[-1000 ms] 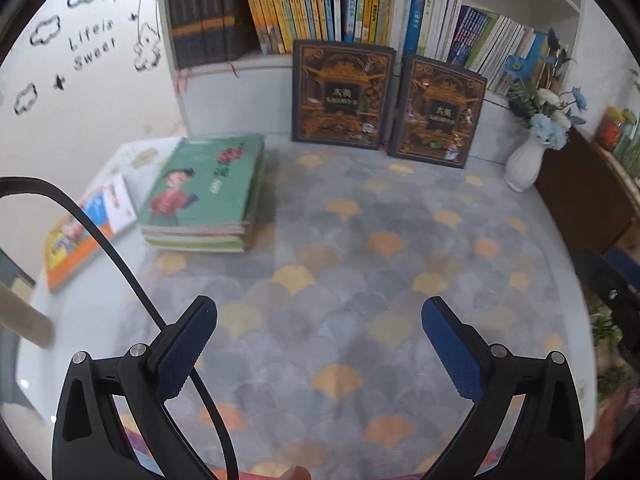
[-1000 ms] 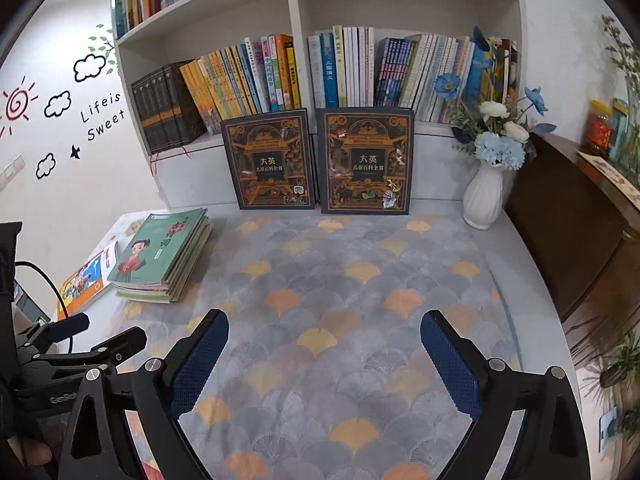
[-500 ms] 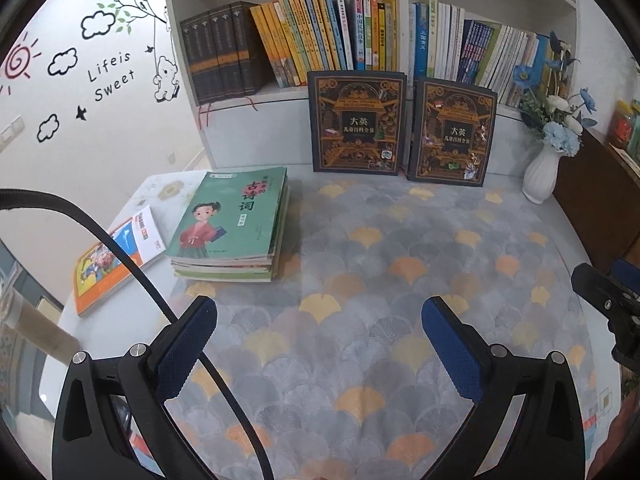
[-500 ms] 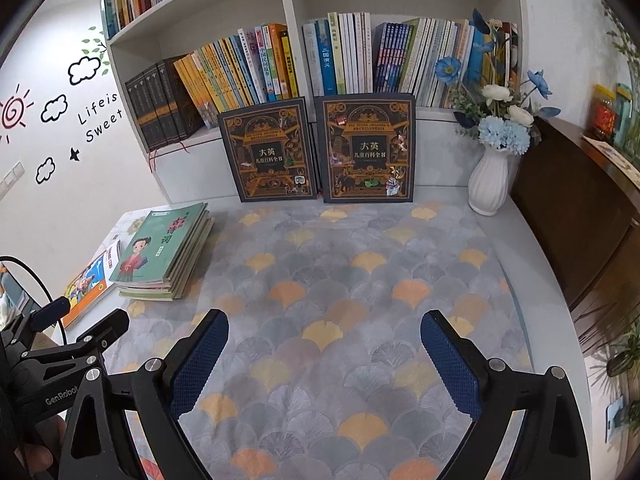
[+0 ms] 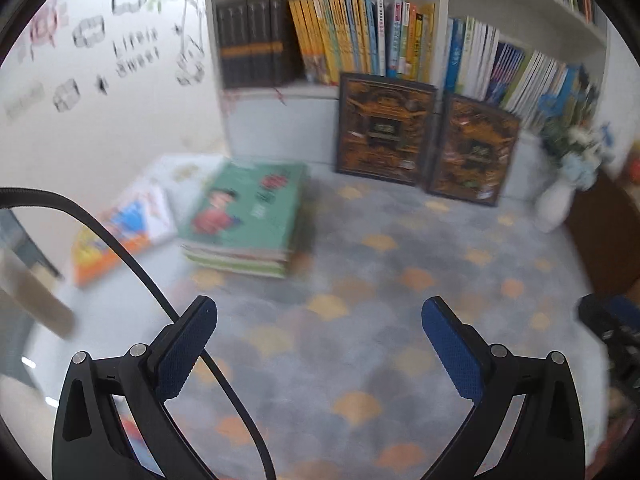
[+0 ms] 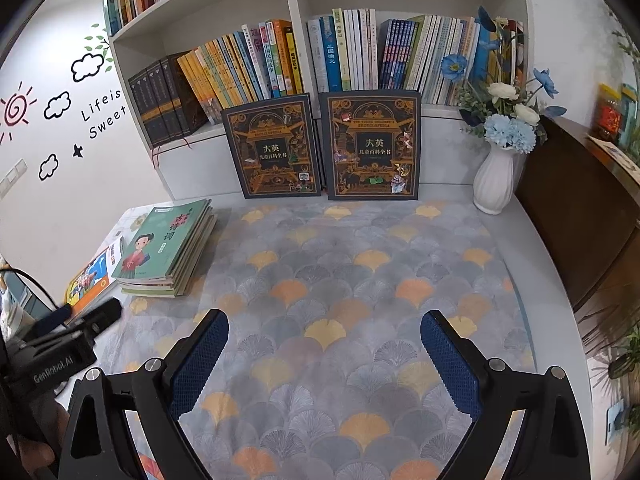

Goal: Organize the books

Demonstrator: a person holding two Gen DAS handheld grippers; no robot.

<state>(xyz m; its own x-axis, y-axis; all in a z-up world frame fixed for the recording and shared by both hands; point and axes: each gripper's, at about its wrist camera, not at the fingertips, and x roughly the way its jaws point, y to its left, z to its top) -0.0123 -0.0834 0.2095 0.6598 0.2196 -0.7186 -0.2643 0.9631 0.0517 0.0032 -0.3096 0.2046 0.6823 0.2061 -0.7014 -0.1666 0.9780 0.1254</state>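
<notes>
A stack of green-covered books lies flat at the table's left; the blurred left wrist view shows the stack ahead and left of my left gripper. An orange picture book lies left of the stack, seen as a blurred book from the left. Two dark ornate books lean upright against the shelf base. My left gripper is open and empty. My right gripper hangs open and empty over the mat, well short of every book.
A white vase of blue flowers stands at the back right. A dark wooden cabinet borders the table's right side. The shelf behind is packed with upright books. The fan-patterned mat covers the table. The left gripper's body shows at lower left.
The left wrist view has swung and blurred with motion; the green stack sits closer and more central than half a second ago. The right gripper has edged forward slightly. Both stay open.
</notes>
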